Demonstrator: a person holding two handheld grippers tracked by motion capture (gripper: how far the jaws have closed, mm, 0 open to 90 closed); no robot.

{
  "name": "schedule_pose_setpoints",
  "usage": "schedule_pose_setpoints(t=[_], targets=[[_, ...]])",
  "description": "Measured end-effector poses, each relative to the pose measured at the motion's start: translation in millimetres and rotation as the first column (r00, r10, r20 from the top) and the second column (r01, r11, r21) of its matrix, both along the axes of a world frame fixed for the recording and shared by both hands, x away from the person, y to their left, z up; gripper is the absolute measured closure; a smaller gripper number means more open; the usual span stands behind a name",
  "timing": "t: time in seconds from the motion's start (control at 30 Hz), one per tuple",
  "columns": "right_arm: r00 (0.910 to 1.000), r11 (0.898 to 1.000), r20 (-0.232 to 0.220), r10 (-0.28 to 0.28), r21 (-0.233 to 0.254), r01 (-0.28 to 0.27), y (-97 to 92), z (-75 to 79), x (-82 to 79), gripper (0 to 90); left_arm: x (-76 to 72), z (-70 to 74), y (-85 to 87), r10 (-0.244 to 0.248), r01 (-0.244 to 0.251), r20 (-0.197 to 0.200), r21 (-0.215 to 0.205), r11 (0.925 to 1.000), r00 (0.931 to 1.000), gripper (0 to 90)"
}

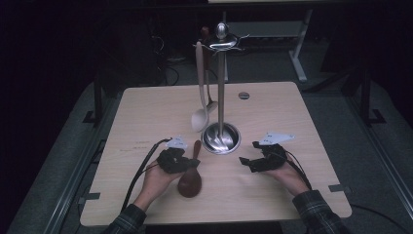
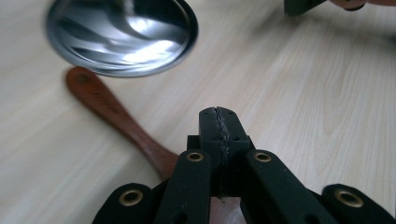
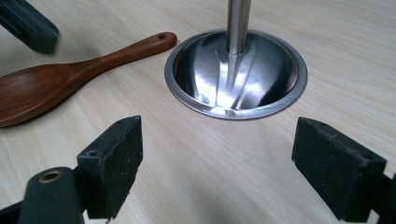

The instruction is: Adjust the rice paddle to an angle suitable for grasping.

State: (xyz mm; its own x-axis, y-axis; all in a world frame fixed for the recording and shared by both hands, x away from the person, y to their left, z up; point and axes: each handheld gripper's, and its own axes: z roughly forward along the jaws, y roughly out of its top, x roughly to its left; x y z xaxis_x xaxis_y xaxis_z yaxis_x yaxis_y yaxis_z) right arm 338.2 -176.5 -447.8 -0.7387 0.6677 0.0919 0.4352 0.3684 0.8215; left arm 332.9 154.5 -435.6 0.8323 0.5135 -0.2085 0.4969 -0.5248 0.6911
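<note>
Left gripper [image 2: 218, 122], jaws pressed together on nothing, hovers over the wooden spoon [image 1: 190, 179], whose handle passes just beneath it toward the steel stand base [image 1: 221, 138]. Right gripper [image 3: 217, 161], jaws spread wide, sits across the base, well apart from the spoon.

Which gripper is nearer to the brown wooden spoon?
Left. The left gripper is right over the handle of the brown wooden spoon; the right gripper is apart, across the stand's base.

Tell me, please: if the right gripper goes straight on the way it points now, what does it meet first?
Most likely the steel stand's round base, which lies straight ahead between the open jaws of the right gripper. Bare table lies before it.
</note>
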Motion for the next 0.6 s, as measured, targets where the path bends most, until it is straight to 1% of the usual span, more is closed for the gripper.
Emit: schedule_pose_setpoints(t=[0.07,0.1,0.17,0.2,0.23,0.33,0.37,0.4,0.43,0.53,0.57,0.6], targets=[[1.0,1.0,0.007,0.0,0.0,0.0,-0.3,-0.3,0.7,16.0,0.5,-8.3,-7.2,-0.019,0.02,-0.01,0.043,0.9989,0.9998,90.0],[1.0,1.0,0.002,-0.001,0.003,0.001,-0.2,-0.6,1.6,16.0,0.4,-12.4,-9.9,-0.023,0.024,-0.019,0.051,0.9984,0.9995,90.0],[1.0,1.0,0.0,-0.004,-0.001,0.004,-0.1,-2.0,2.8,16.0,0.6,-17.1,-12.3,-0.047,0.049,-0.023,0.091,0.9947,0.9986,90.0],[1.0,1.0,-0.003,-0.007,0.0,0.007,-0.2,-2.3,2.7,16.0,-0.2,-19.0,-13.7,-0.038,0.04,-0.026,0.082,0.9958,0.9989,90.0],[1.0,1.0,-0.004,-0.006,0.002,0.006,-0.5,-2.5,2.6,16.0,-0.5,-18.8,-13.5,-0.037,0.04,-0.03,0.084,0.9957,0.9989,90.0],[0.9999,1.0,0.002,-0.01,0.004,0.01,-1.2,-1.5,1.5,16.0,-1.3,-17.3,-10.9,-0.039,0.043,-0.033,0.104,0.9937,0.9987,90.0],[0.9999,1.0,0.006,-0.008,0.006,0.008,-1.5,-1.5,1.4,16.0,-1.1,-17.0,-9.2,-0.047,0.051,-0.037,0.111,0.9925,0.9982,90.0],[0.9999,1.0,0.009,-0.007,0.005,0.007,-1.7,-1.4,1.2,16.0,-2.1,-17.1,-8.4,-0.04,0.044,-0.036,0.113,0.9926,0.9985,90.0],[0.9999,1.0,0.011,-0.007,0.004,0.007,-1.7,-1.2,1.0,16.0,-3.3,-17.5,-7.8,-0.029,0.034,-0.041,0.105,0.9939,0.9987,90.0],[0.9999,1.0,0.015,-0.009,0.006,0.008,-1.7,-0.4,1.1,16.0,-6.3,-16.4,-1.8,-0.029,0.034,-0.044,0.124,0.9917,0.9986,90.0],[0.9999,1.0,0.009,-0.01,0.008,0.01,-1.6,-0.2,0.7,16.0,-8.5,-16.3,0.0,-0.014,0.02,-0.049,0.122,0.9923,0.9987,90.0],[0.9999,1.0,0.008,-0.011,0.008,0.011,-1.7,-0.2,0.6,16.0,-9.9,-15.8,2.5,-0.013,0.019,-0.048,0.129,0.9915,0.9987,90.0]])
